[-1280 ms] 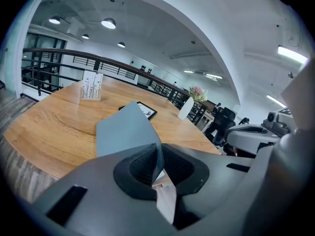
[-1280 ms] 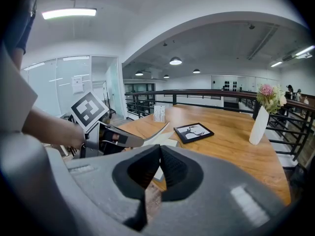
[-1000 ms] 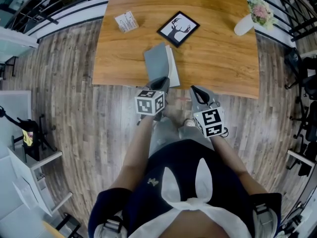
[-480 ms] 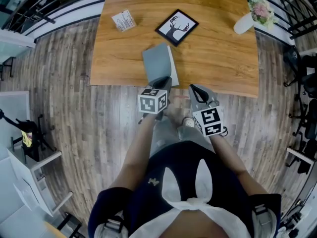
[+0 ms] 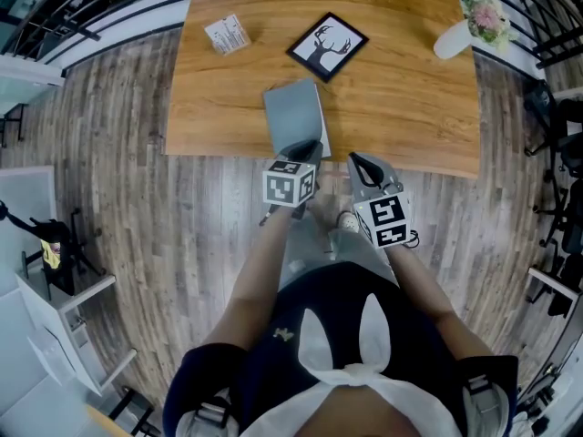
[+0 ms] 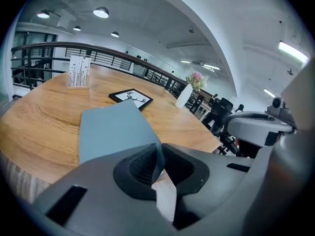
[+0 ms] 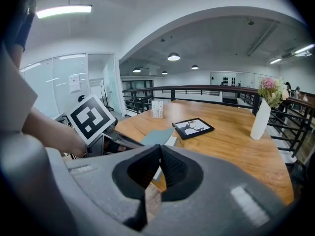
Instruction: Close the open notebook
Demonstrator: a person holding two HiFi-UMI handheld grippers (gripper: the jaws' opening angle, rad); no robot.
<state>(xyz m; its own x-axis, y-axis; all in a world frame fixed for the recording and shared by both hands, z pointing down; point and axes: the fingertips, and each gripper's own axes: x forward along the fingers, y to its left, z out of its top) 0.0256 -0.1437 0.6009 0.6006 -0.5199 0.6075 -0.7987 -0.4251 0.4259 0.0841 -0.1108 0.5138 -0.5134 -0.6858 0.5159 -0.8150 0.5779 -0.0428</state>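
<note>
Shutting the grey notebook
The left gripper [image 5: 305, 151] pinches the cover of the notebook [image 5: 293, 112] at the near edge of the table [image 5: 410, 107], likely to lay it flat. The right gripper [image 5: 358, 164] hangs beside it, jaws together, holding nothing.

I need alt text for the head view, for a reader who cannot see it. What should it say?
Seen from above, a person's left gripper holds the near edge of a grey-blue notebook on a wooden table, the right gripper beside it, empty. Farther back are a framed deer picture, a card holder and a white vase of flowers.
</note>
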